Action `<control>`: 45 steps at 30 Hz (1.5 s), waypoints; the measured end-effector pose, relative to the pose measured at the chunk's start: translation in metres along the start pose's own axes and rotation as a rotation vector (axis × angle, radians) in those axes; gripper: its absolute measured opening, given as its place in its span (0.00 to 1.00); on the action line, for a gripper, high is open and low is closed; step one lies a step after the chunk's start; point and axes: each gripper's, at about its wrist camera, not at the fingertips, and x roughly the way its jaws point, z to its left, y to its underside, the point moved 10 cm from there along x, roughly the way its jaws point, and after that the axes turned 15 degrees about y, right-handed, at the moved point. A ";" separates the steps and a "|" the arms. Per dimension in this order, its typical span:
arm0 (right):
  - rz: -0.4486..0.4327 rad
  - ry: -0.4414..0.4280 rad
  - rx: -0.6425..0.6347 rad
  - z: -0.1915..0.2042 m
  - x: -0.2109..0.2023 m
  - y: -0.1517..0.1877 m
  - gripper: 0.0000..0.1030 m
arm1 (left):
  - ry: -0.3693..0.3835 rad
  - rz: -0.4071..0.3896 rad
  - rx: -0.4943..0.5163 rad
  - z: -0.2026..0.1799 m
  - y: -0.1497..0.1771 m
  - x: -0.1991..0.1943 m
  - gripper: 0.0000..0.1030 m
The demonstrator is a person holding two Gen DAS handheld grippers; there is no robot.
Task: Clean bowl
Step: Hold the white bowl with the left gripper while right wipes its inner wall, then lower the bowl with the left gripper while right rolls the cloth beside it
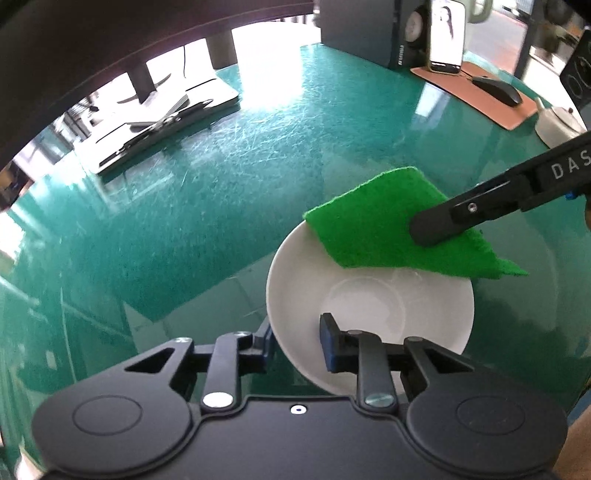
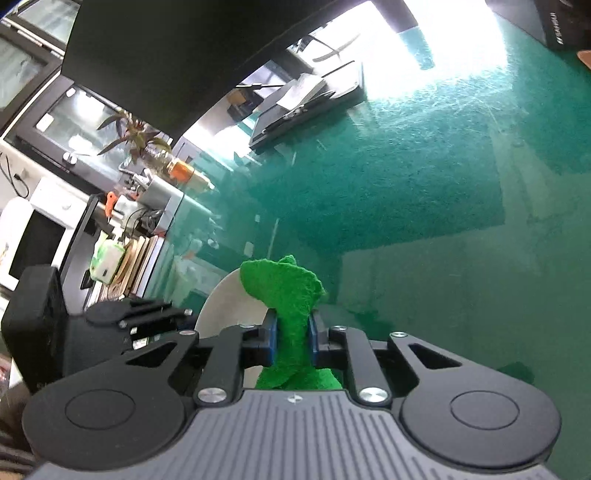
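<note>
A white bowl [image 1: 369, 306] stands on the green glass table [image 1: 207, 206]. My left gripper [image 1: 297, 343] is shut on the bowl's near-left rim, with one blue-padded finger inside the bowl and the other outside. A green scouring pad [image 1: 373, 225] hangs over the bowl's far rim, held from the right by my right gripper [image 1: 434, 229]. In the right wrist view the right gripper [image 2: 293, 334] is shut on the crumpled scouring pad [image 2: 288, 291], and the bowl [image 2: 229, 306] shows just left of it. The left gripper's body [image 2: 110, 325] sits at the left there.
A white folded stand [image 1: 159, 122] lies at the back left of the table. At the back right are a dark box [image 1: 358, 29], a phone [image 1: 447, 37], a mouse [image 1: 496, 90] on a brown mat [image 1: 454, 88] and a white teapot [image 1: 557, 122]. Shelves with books [image 2: 140, 266] stand beyond the table's left edge.
</note>
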 end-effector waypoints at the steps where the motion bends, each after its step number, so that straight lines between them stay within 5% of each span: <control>1: 0.001 -0.001 -0.003 0.000 0.000 -0.002 0.15 | 0.008 0.003 0.019 0.000 -0.001 0.001 0.24; 13: 0.031 -0.040 -0.191 0.042 0.040 -0.044 0.22 | 0.033 0.023 0.075 0.006 -0.004 0.003 0.25; 30: 0.049 -0.013 -0.054 0.003 0.010 -0.007 0.20 | 0.039 0.035 0.146 0.005 -0.011 0.007 0.26; 38: -0.032 -0.014 -0.055 0.023 0.021 -0.043 0.17 | -0.021 -0.003 0.032 0.006 -0.010 0.005 0.30; 42: -0.113 -0.022 0.096 0.007 -0.008 -0.049 0.17 | -0.062 -0.058 -0.074 0.012 -0.008 0.003 0.45; 45: -0.140 -0.019 0.231 -0.013 -0.022 -0.036 0.17 | 0.020 -0.114 -0.231 0.018 -0.002 0.004 0.58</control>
